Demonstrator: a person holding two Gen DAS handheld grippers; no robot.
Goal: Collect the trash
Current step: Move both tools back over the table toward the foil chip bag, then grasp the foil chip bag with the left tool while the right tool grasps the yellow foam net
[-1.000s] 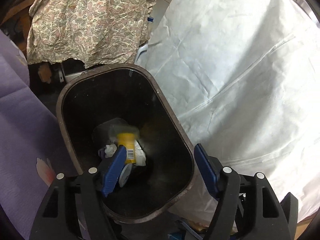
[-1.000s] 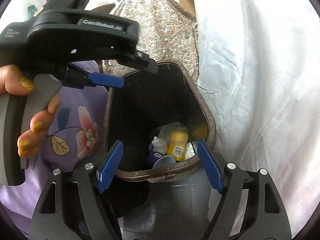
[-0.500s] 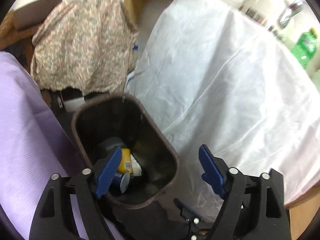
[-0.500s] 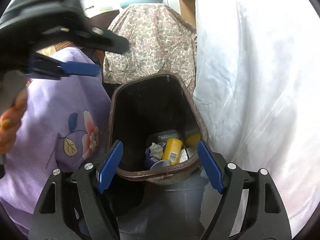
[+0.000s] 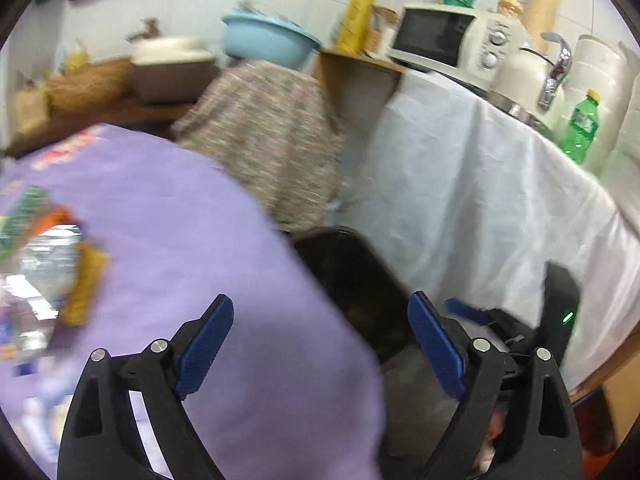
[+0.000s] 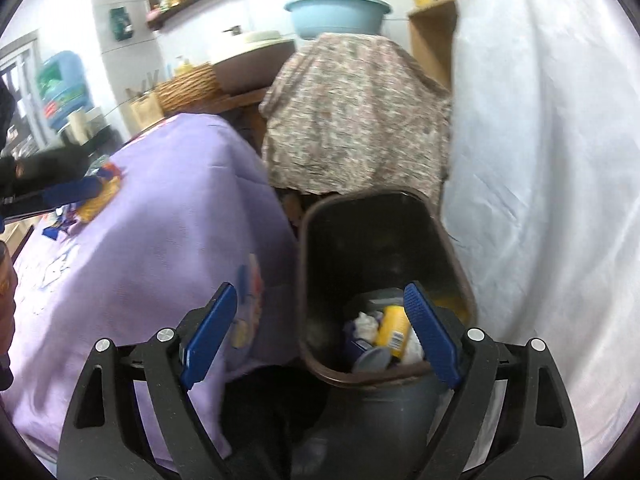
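The brown-rimmed trash bin (image 6: 452, 264) stands on the floor between the two covered tables. Inside it lie a yellow can (image 6: 394, 330), crumpled white paper (image 6: 366, 324) and a grey cup (image 6: 372, 360). My right gripper (image 6: 320, 320) hangs above the bin's near rim; its jaws are opening with nothing between them. My left gripper (image 5: 322, 332) hovers over the edge of the purple-clothed table (image 5: 180, 220); its jaws are also opening and hold nothing. Blurred wrappers and a clear plastic piece (image 5: 48, 272) lie on that table to the left. In the right wrist view the left gripper's blue finger (image 6: 72, 192) is near these wrappers (image 6: 100, 196).
A white-clothed counter (image 5: 480, 200) rises right of the bin, carrying a microwave (image 5: 448, 36), a tap (image 5: 554, 68) and a green bottle (image 5: 580, 128). Behind the bin stands something draped in patterned cloth (image 6: 352, 120) with a blue basin (image 6: 336, 12) on top.
The left gripper swung up and left, away from the bin's mouth toward the purple table. The right gripper rose and pulled back a little. Both pairs of jaws stand wider.
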